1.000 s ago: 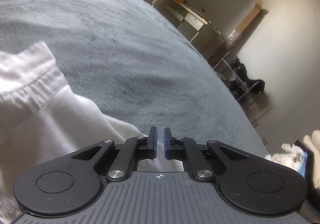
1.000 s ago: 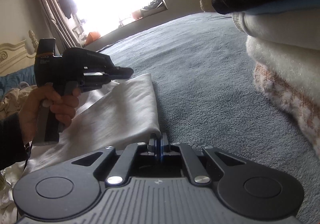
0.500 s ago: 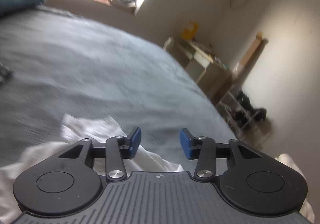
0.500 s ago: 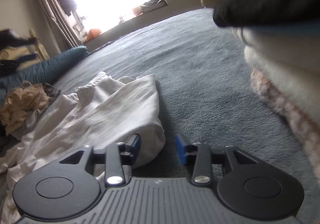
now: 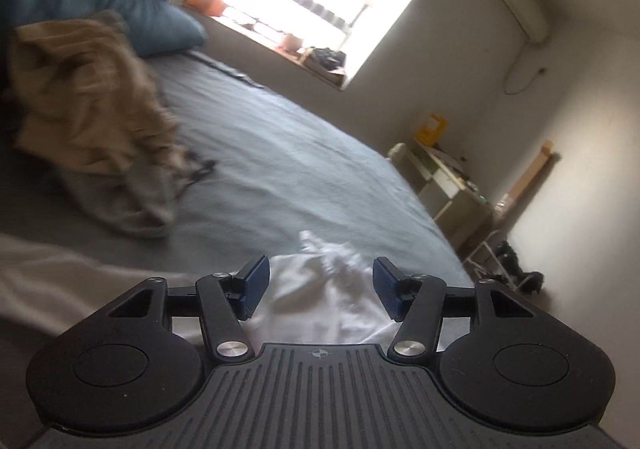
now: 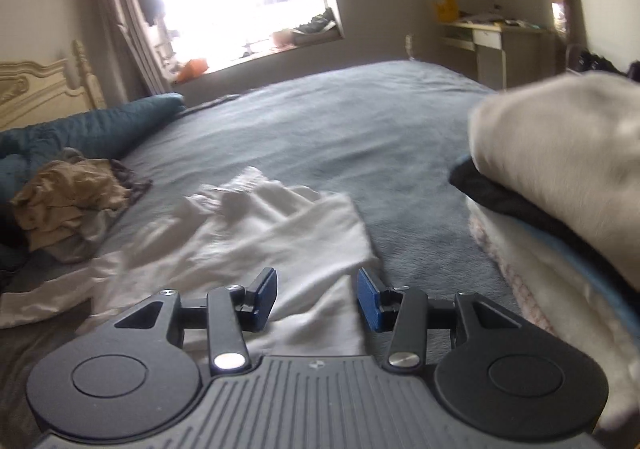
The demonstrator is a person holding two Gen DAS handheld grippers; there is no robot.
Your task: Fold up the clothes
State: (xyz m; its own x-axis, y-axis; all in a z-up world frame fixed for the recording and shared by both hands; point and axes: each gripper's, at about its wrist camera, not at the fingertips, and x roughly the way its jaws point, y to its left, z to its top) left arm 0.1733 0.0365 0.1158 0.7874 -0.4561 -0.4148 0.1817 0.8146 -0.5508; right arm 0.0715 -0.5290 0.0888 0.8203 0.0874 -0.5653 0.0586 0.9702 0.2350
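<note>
**Operator:** Looking down both wrist views, I have the white garment [image 6: 256,233] lying on the grey bed [image 6: 360,121], partly doubled over with one straight folded edge toward the stack, but rumpled at the far end and trailing loose to the left.

**Observer:** And your grippers?

**Operator:** Both are released. My left gripper [image 5: 320,291] has its jaws spread wide with nothing between them, hovering over the white cloth. My right gripper [image 6: 317,299] is likewise spread and empty, just above the near edge.

**Observer:** Which step is that?

**Operator:** I judge it as mid-fold, between grasps. The garment isn't as compact as the folded stack [image 6: 560,217] on my right. A crumpled tan pile [image 6: 68,189] sits well apart to the left.

**Observer:** What does the next move need?

**Operator:** Probably a pinch on two matching points of the same layer, so it folds flat. Both views are motion-blurred, so I can't pick out seams exactly.
</note>
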